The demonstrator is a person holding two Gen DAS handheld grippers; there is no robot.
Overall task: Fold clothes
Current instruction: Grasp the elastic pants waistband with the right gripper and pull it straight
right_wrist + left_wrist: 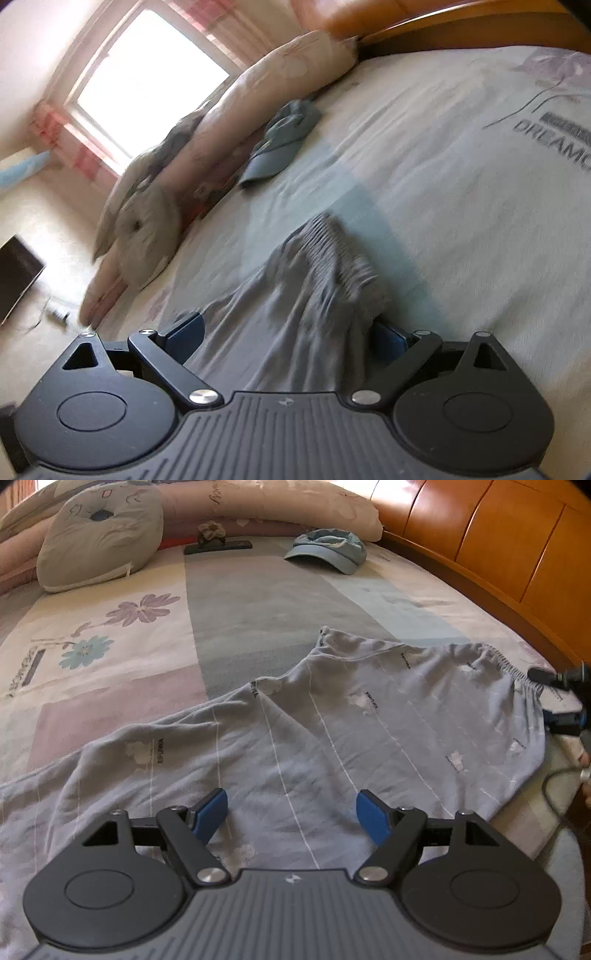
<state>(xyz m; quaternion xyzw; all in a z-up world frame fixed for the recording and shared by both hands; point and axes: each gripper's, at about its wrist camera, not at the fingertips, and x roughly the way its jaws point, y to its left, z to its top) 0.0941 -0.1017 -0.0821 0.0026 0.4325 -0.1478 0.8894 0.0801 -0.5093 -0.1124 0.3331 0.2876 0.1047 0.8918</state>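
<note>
Hovering my spread left tongs (291,814) over the trousers (332,731), my right tongs (284,338), also apart, should pinch the waistband (343,251) squarely.

Open bedspread (258,602) ahead; cap (327,552) and cushion (99,535) beyond.

Trousers (332,720) lie on the bed (258,602), cap (328,552) behind them.

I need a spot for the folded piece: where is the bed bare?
Bare sheet lies between the grey trousers and the blue cap, and left toward the grey cushion. The near edge is crowded by trousers.
</note>
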